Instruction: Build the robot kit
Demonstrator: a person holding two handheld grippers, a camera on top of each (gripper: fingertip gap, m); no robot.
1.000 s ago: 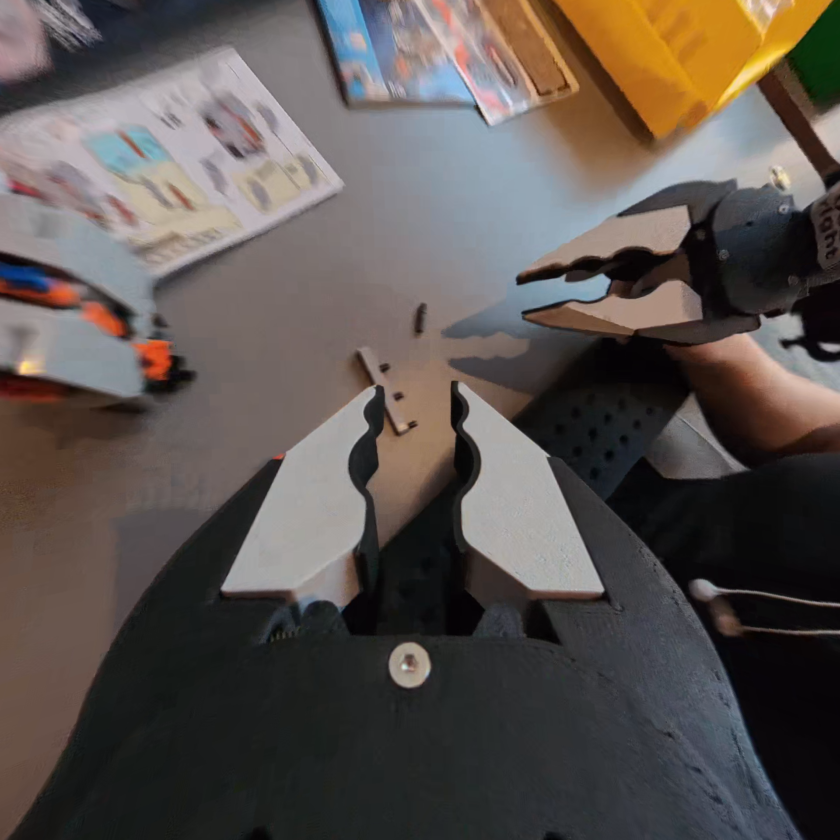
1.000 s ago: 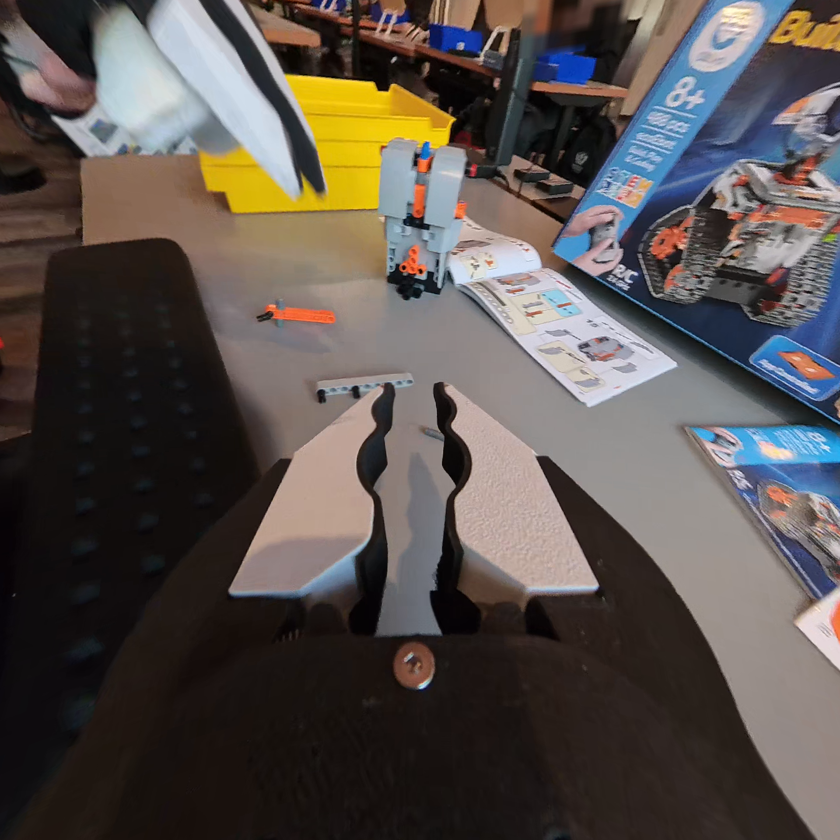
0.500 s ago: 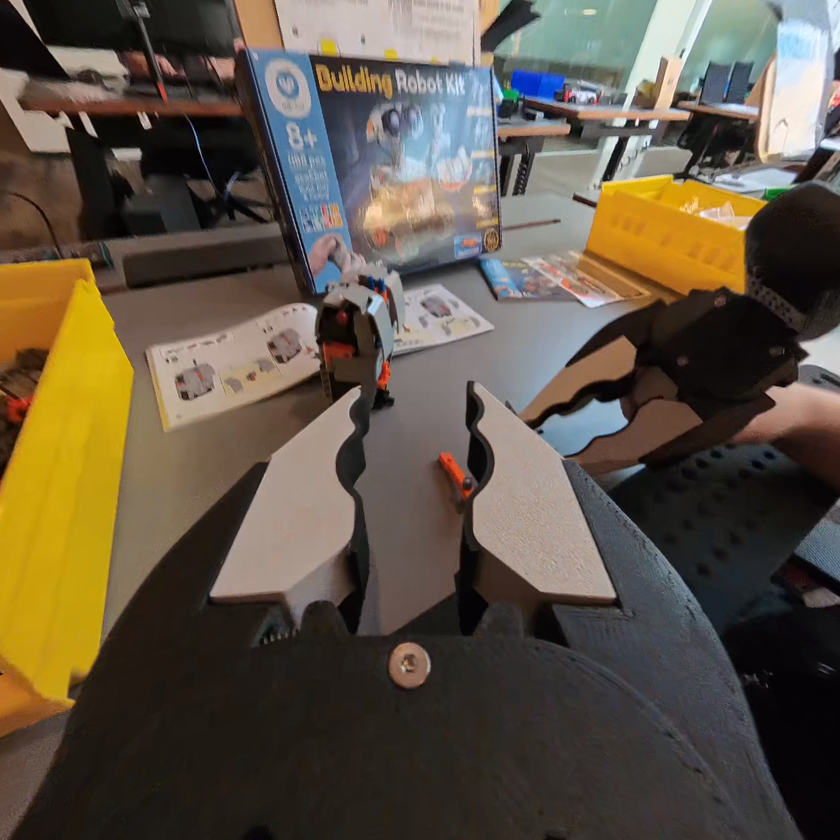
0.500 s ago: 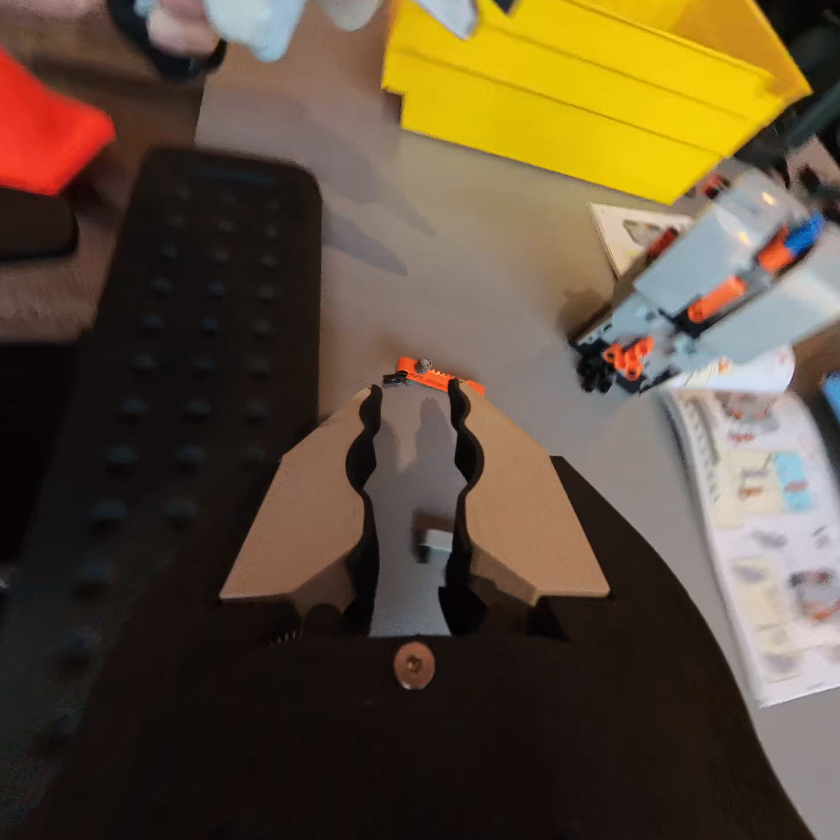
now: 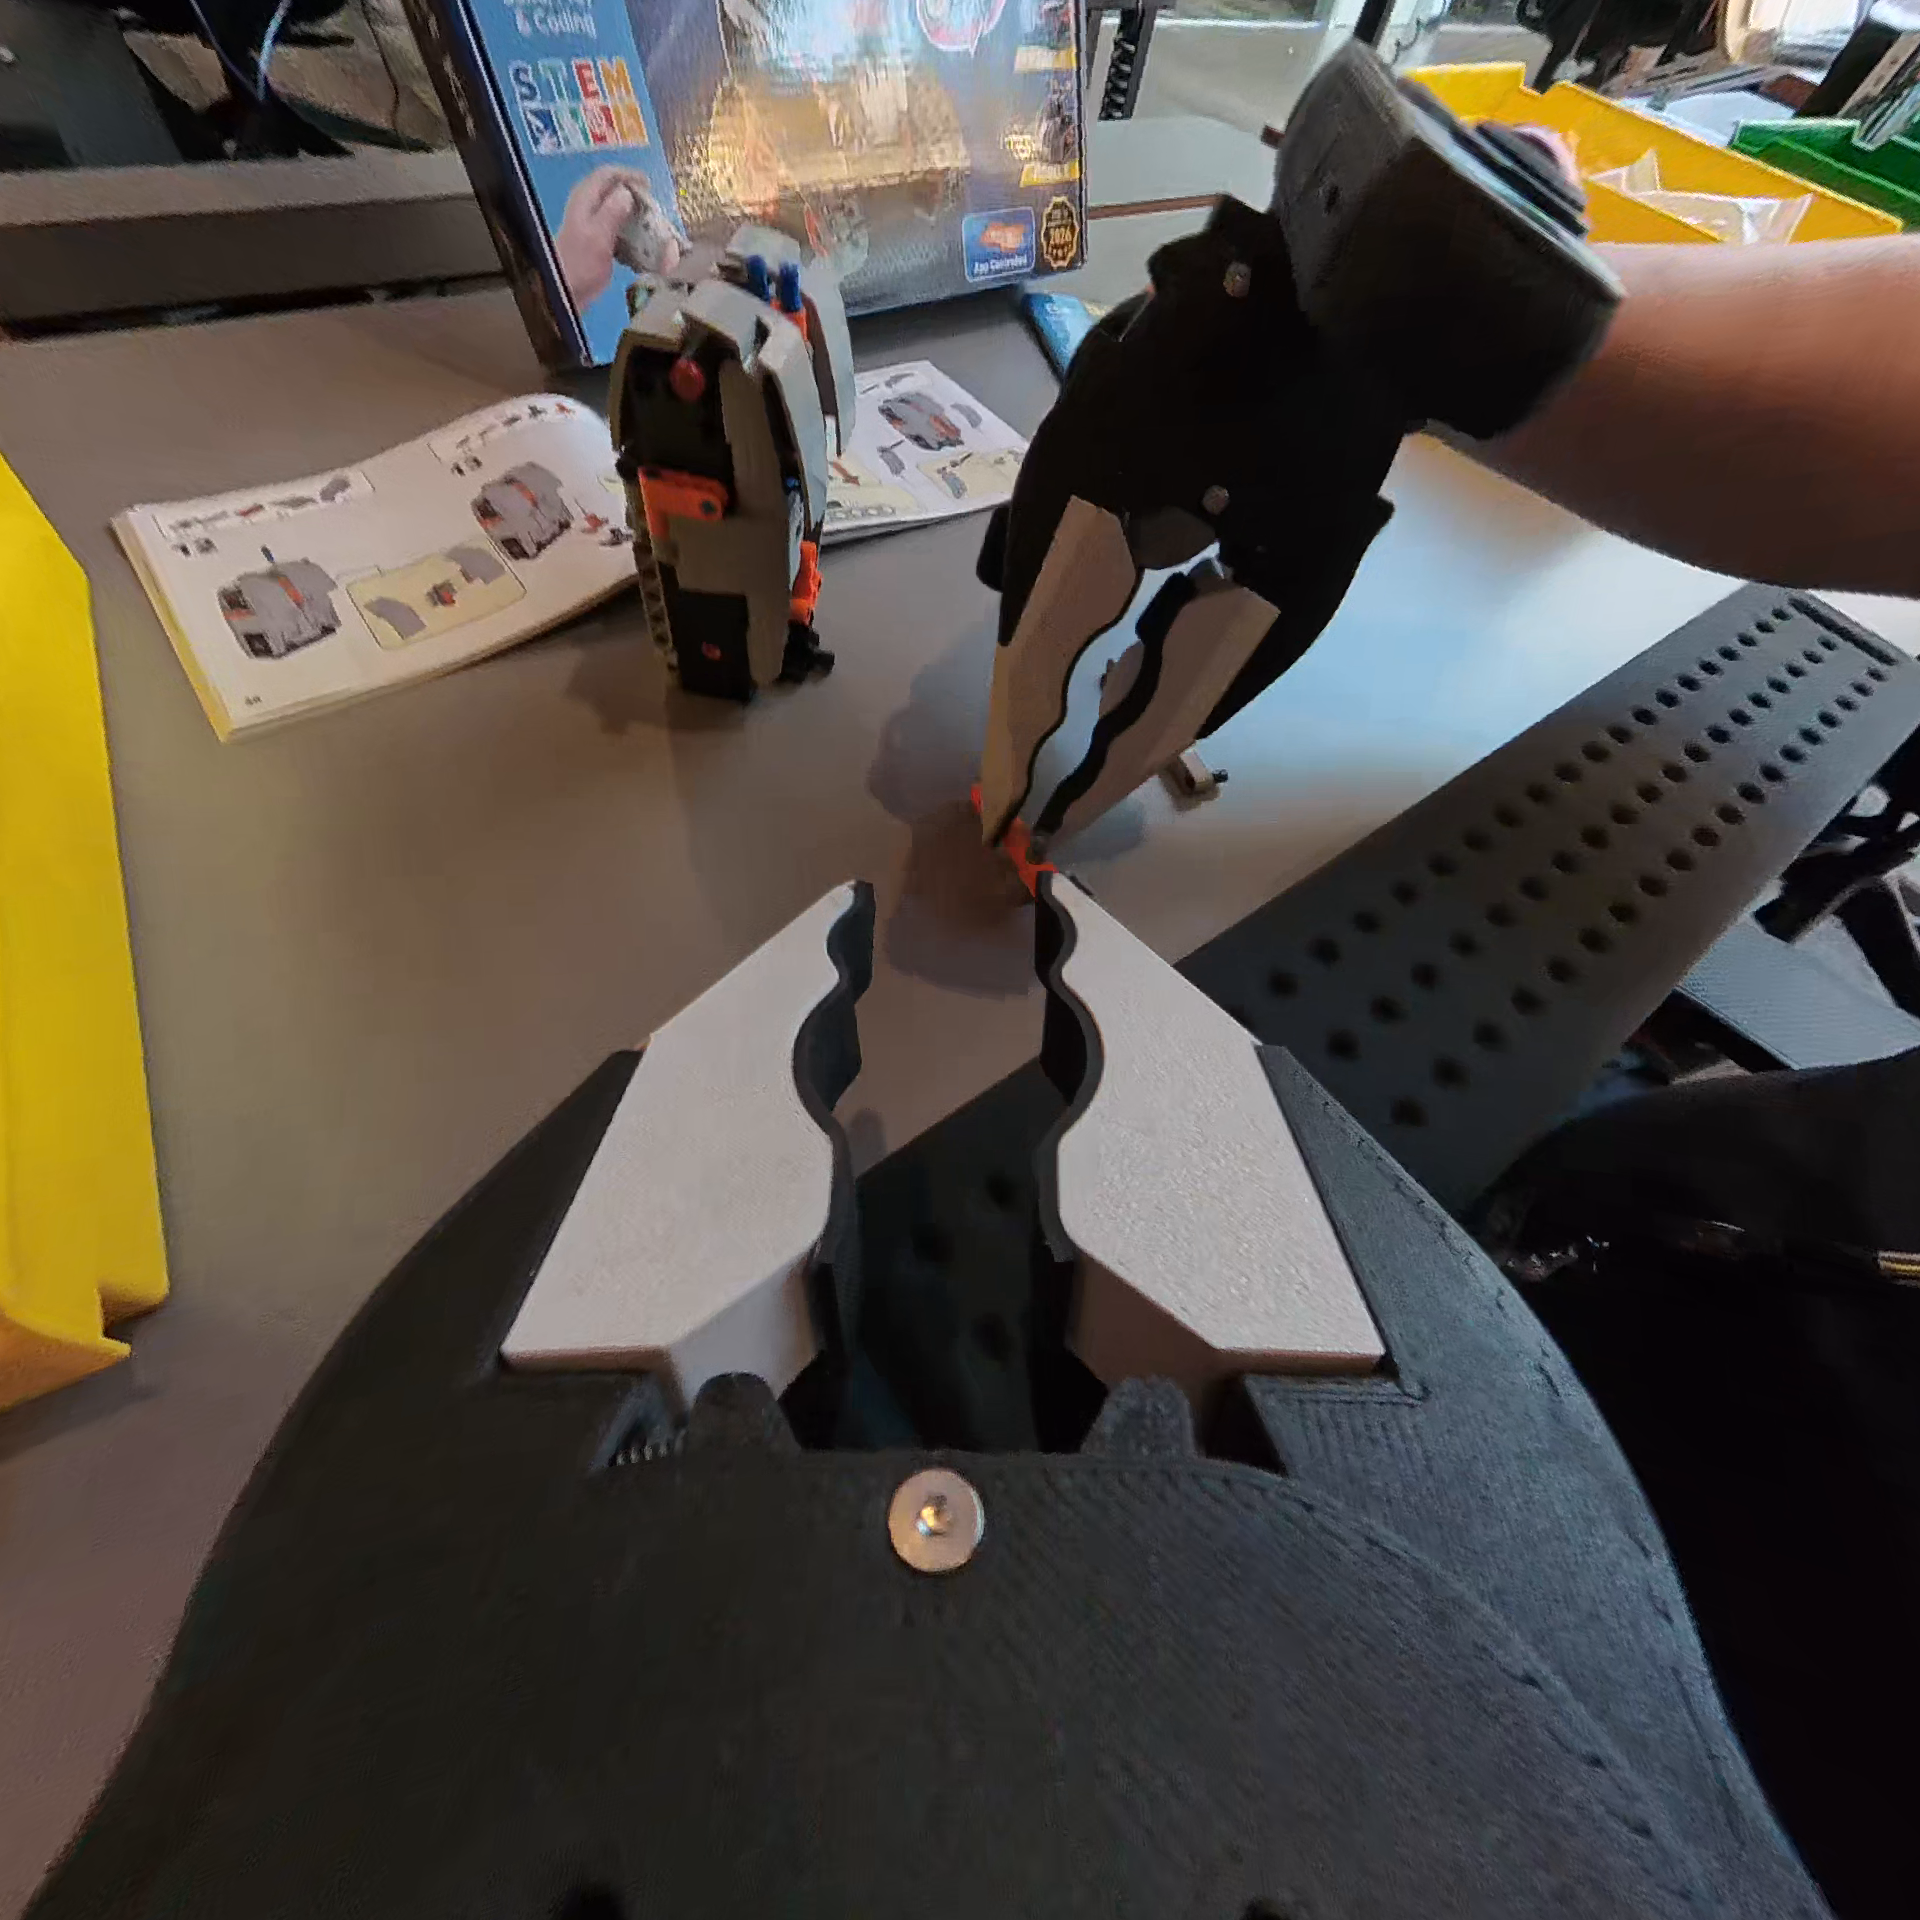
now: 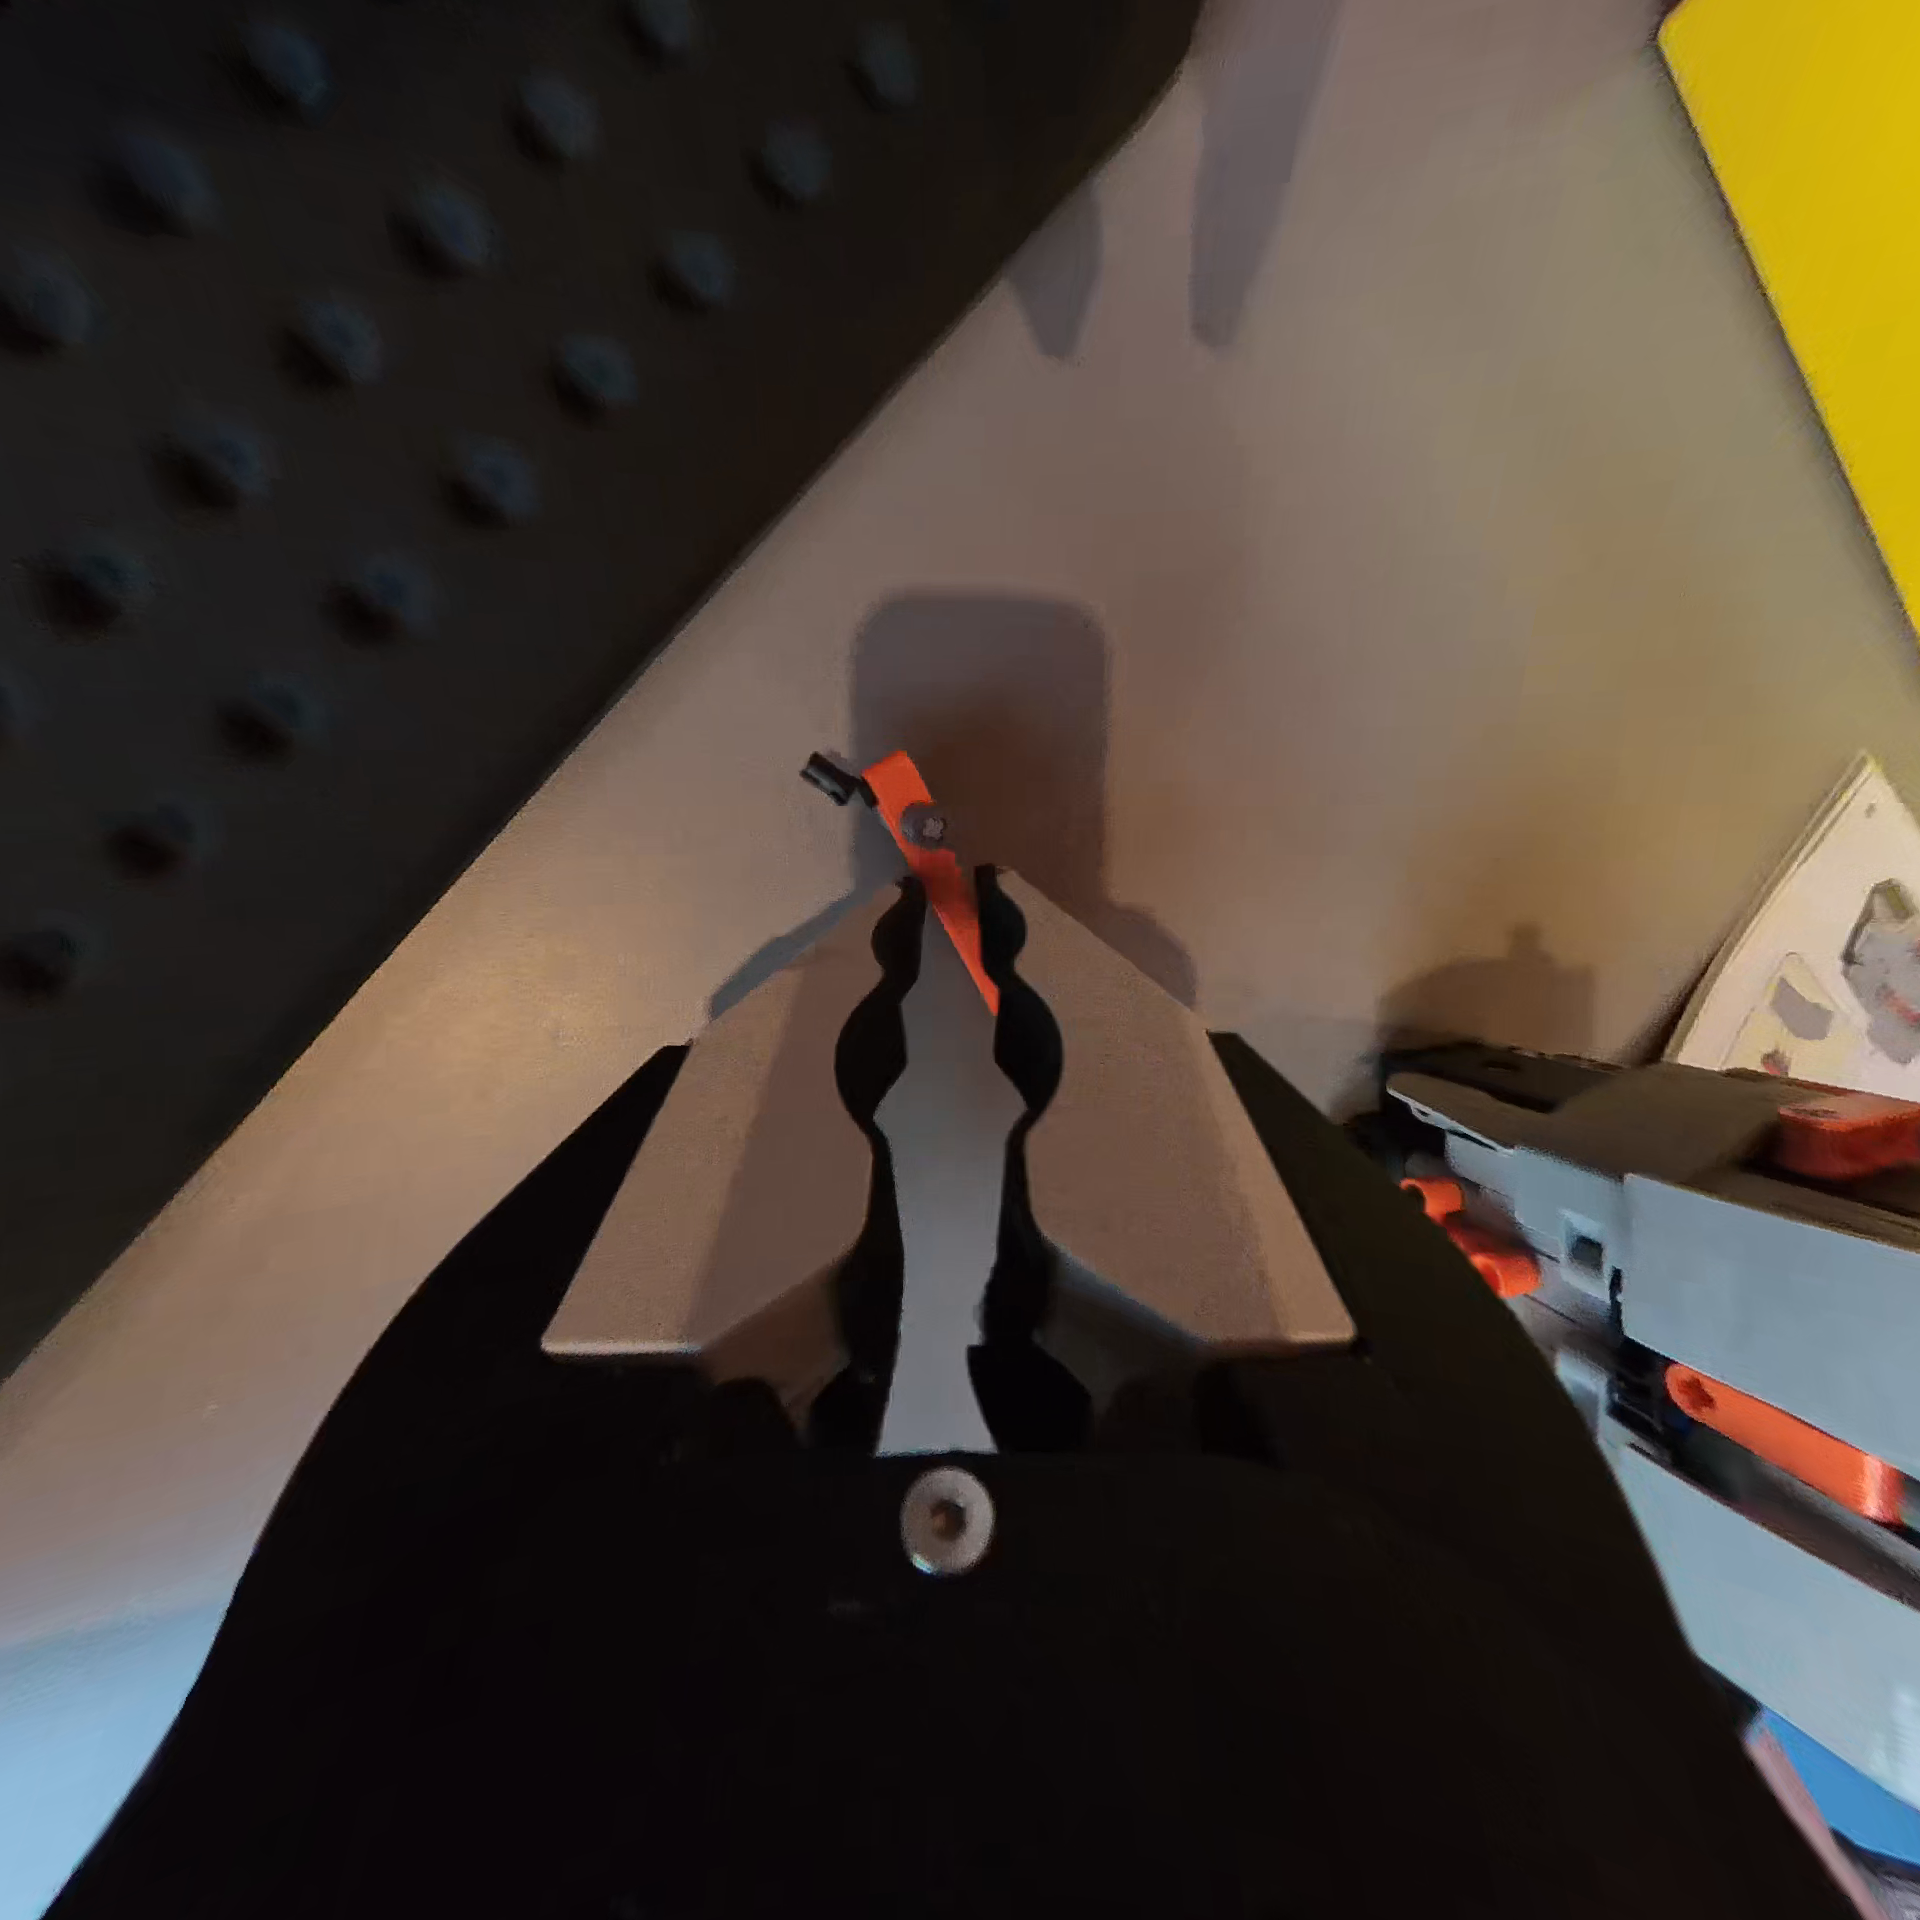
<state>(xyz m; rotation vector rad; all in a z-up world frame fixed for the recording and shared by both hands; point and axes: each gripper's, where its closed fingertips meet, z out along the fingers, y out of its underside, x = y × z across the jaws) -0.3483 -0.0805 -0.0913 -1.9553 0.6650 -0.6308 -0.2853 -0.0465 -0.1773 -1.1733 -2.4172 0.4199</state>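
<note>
The right tool (image 6: 948,883) points steeply down at the grey worktop (image 5: 416,935), its fingers narrowed around a small orange strip (image 6: 940,883) that lies on the surface. The strip passes between the tips, with a grey pin and a black peg at its far end. Whether the tips truly pinch it I cannot tell. The left tool (image 5: 951,914) hovers low, released, its fingers spread wide with nothing between them; its right tip is just beside the same orange strip. A grey, black and orange block model (image 5: 727,488) stands upright near an open instruction booklet (image 5: 395,561), in front of a blue toy box (image 5: 790,156). A yellow bin (image 5: 62,935) sits to the left, a black perforated panel (image 5: 1538,935) to the right.
</note>
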